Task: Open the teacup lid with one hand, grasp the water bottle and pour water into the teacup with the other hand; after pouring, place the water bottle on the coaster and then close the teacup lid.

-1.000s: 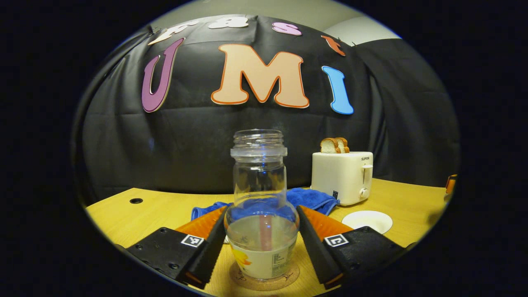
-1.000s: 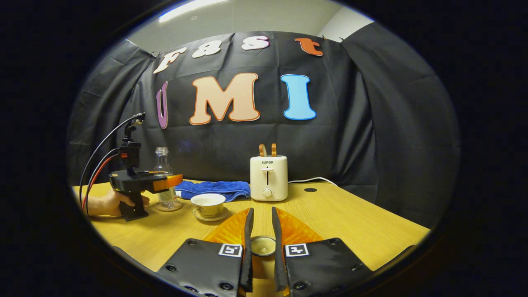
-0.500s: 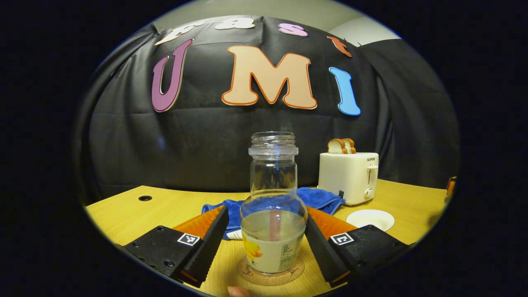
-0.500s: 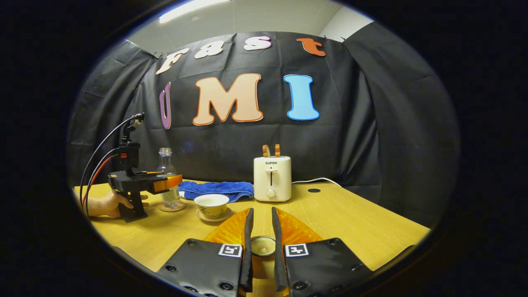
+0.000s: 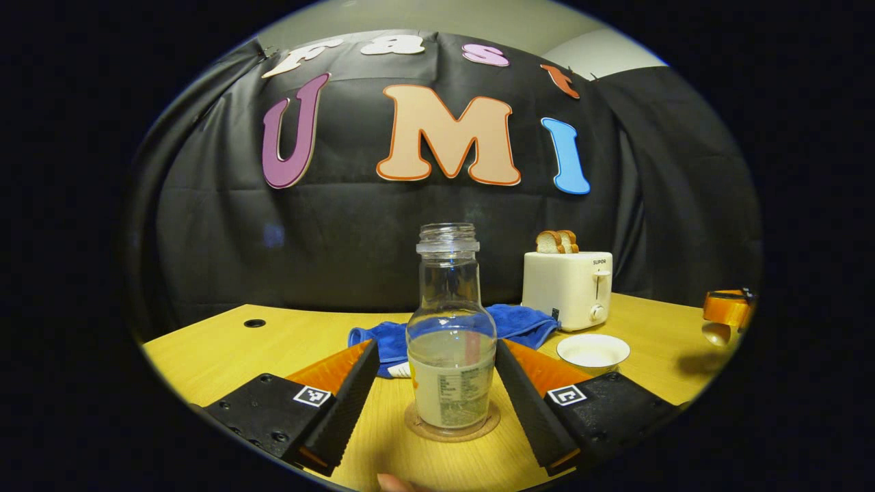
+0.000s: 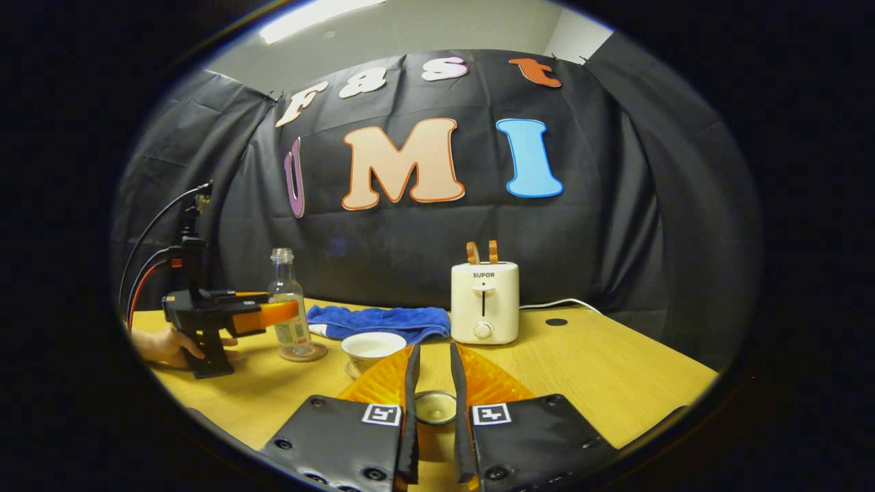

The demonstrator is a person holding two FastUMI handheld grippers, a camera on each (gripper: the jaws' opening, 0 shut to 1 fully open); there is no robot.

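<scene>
A clear water bottle point(image 5: 451, 342), partly filled, stands upright on a cork coaster point(image 5: 451, 429). My left gripper point(image 5: 436, 350) is open, its fingers flanking the bottle's lower body without touching it. The lidless white teacup point(image 5: 593, 351) sits to the right. In the right gripper view my right gripper point(image 6: 433, 351) is shut on the teacup lid point(image 6: 435, 406), held just behind the teacup point(image 6: 372, 347) on its saucer. The bottle point(image 6: 290, 307), the coaster point(image 6: 303, 355) and the left gripper point(image 6: 284, 313), held by a hand point(image 6: 160, 343), are at the left.
A white toaster point(image 6: 484, 304) with bread slices stands at the back, a blue cloth point(image 6: 379, 322) lies beside it. The wooden table point(image 6: 601, 372) has a round cable hole point(image 6: 556, 322) at the right rear. Cables rise from the left gripper's handle.
My left gripper has drawn back from the bottle, which stays on the coaster. My right gripper has carried the lid closer to the teacup.
</scene>
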